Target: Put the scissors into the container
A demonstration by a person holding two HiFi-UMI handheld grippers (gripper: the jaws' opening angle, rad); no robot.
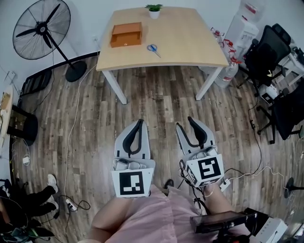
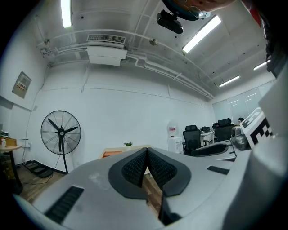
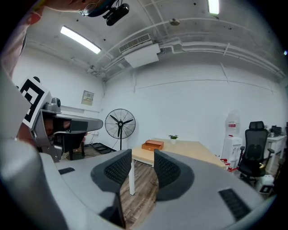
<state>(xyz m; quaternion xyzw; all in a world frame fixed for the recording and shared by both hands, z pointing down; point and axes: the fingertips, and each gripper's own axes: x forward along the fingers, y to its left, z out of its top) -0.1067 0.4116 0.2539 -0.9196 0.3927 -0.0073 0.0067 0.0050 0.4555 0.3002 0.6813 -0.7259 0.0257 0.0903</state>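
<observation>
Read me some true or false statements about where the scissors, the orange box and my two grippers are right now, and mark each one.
1. The scissors lie on the table, outside the orange container. True.
2. The left gripper is holding the scissors. False: its jaws are together on nothing, and it is well short of the table.
3. The right gripper has its jaws apart with nothing between them. True.
4. The potted plant stands inside the container. False: it stands on the table's far edge, apart from the container.
5. Both grippers are over the tabletop. False: in the head view both are over the wooden floor, close to the person.
</observation>
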